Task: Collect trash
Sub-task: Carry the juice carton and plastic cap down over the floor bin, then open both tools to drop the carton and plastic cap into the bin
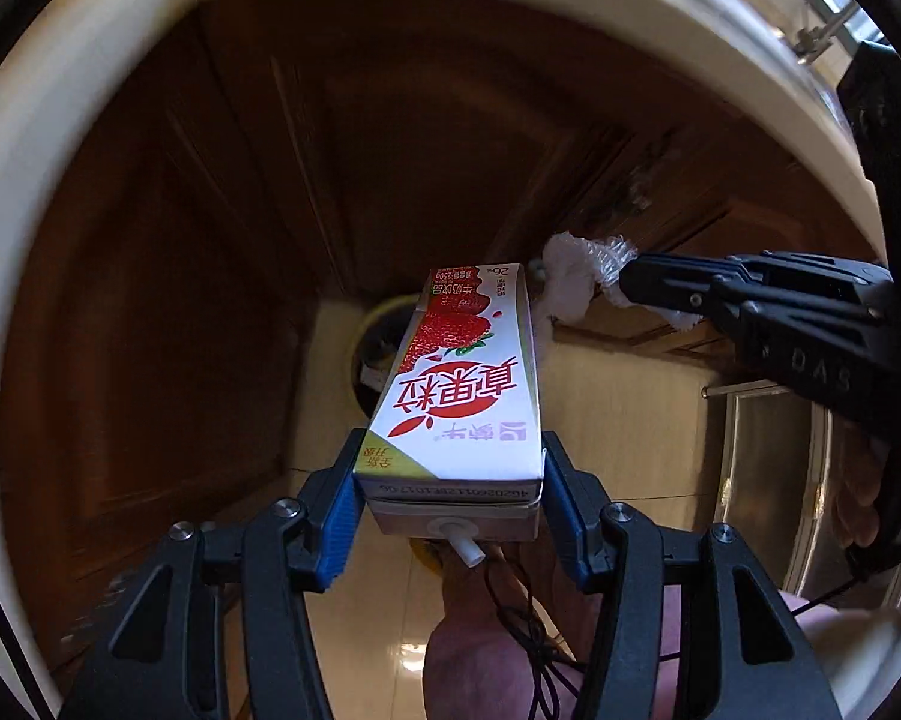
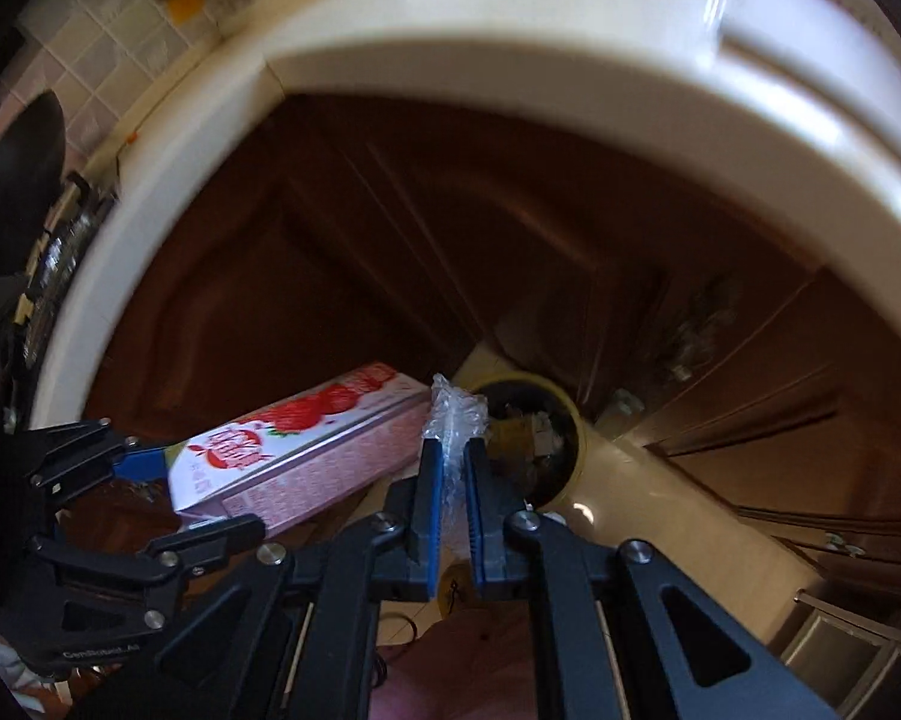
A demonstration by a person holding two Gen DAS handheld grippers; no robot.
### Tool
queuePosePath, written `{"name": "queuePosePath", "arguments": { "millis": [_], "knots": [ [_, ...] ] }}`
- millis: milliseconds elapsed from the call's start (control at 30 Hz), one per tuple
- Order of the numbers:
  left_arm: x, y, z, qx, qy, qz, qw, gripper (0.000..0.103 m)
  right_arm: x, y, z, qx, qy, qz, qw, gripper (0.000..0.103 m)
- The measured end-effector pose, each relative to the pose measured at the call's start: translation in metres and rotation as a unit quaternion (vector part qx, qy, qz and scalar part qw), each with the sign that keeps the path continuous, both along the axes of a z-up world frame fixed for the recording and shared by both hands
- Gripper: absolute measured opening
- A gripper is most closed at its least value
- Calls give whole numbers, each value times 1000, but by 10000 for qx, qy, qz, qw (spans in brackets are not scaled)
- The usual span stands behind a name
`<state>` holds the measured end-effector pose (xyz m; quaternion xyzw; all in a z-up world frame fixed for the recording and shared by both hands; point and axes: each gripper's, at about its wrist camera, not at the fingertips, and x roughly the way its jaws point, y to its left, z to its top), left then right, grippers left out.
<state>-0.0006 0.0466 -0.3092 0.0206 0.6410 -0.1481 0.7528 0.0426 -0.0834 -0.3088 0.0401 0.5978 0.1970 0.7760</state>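
In the left wrist view the left claw point(image 1: 450, 480) sits low at centre, its blue pads pressed on the base end of a white rectangular strawberry-milk carton point(image 1: 468, 384) with a short white straw stub; the carton juts away from the lens toward a round yellow-rimmed trash bin point(image 1: 363, 354) on the pale tiled floor, just left of centre and partly hidden behind the carton. Right of centre the right claw point(image 1: 630, 285) reaches in from the right edge, clamped tight on a crumpled wad of white tissue and clear plastic wrap point(image 1: 576, 282); the cream worktop edge point(image 1: 42, 138) arcs across the upper frame above dark brown wooden cabinet doors point(image 1: 168, 252).

Risks, as I judge them: the carton is held only at one end, so it could pivot or slip out short of the bin; the wad is light and springy (it may cling to a pad or drift past the rim); the two loads sit close, so one could knock the other; a leftover drip from the straw could reach the floor.
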Motion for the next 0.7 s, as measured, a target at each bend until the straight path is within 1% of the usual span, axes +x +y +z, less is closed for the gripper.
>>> {"name": "queuePosePath", "arguments": {
  "millis": [67, 167, 267, 333, 400, 500, 533, 567, 600, 667, 700],
  "knots": [
    [11, -4, -48, 43, 300, 113, 9995, 52, 8, 1, -40, -2, 236, 48, 9997, 7],
    [27, -8, -112, 98, 581, 212, 9980, 53, 21, 5, -97, -119, 412, 113, 9990, 7],
    [42, -7, -166, 188, 767, 313, 9964, 53, 35, 15, -147, -188, 556, 160, 9981, 7],
    [51, -6, -194, 223, 902, 360, 9950, 54, 43, 21, -174, -176, 651, 190, 9975, 8],
    [59, -4, -220, 340, 993, 368, 9938, 54, 52, 28, -199, -190, 767, 240, 9966, 9],
    [70, -2, -241, 541, 1055, 328, 9924, 57, 60, 34, -227, -258, 1043, 255, 9939, 10],
    [74, -1, -246, 618, 1109, 340, 9913, 65, 62, 35, -233, -322, 1115, 239, 9930, 12],
    [77, 1, -249, 678, 1146, 373, 9904, 74, 65, 37, -237, -349, 1181, 213, 9922, 18],
    [75, 4, -251, 701, 1155, 405, 9900, 75, 66, 36, -239, -337, 1206, 186, 9920, 21],
    [70, 9, -250, 710, 1152, 465, 9897, 76, 64, 33, -236, -363, 1178, 142, 9923, 34],
    [68, 13, -248, 704, 1147, 514, 9896, 76, 62, 32, -234, -369, 1170, 149, 9923, 36]
  ]
}}
